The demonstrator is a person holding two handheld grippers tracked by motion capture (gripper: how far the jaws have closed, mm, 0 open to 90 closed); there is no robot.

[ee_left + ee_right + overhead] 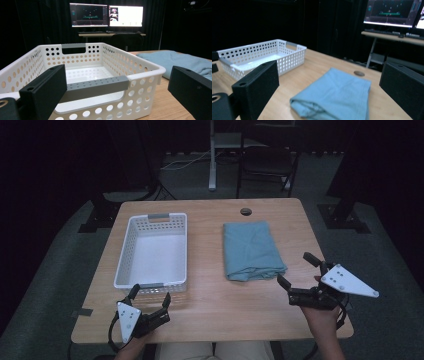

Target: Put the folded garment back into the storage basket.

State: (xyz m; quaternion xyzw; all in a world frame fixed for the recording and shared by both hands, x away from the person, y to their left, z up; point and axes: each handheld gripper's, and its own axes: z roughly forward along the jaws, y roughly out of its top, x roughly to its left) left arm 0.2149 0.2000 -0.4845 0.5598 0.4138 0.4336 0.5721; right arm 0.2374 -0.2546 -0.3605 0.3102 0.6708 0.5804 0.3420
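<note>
A folded blue cloth lies flat on the right half of the wooden table, well apart from the empty white perforated basket on the left half. The right gripper, jaws spread wide and grasping nothing, hovers just beside the cloth's near right corner. The left gripper, likewise released with jaws apart, sits at the basket's near grey handle.

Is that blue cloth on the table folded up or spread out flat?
Folded. The blue cloth lies as a compact rectangle on the table, and the right gripper view shows stacked layers at its near edge.
</note>
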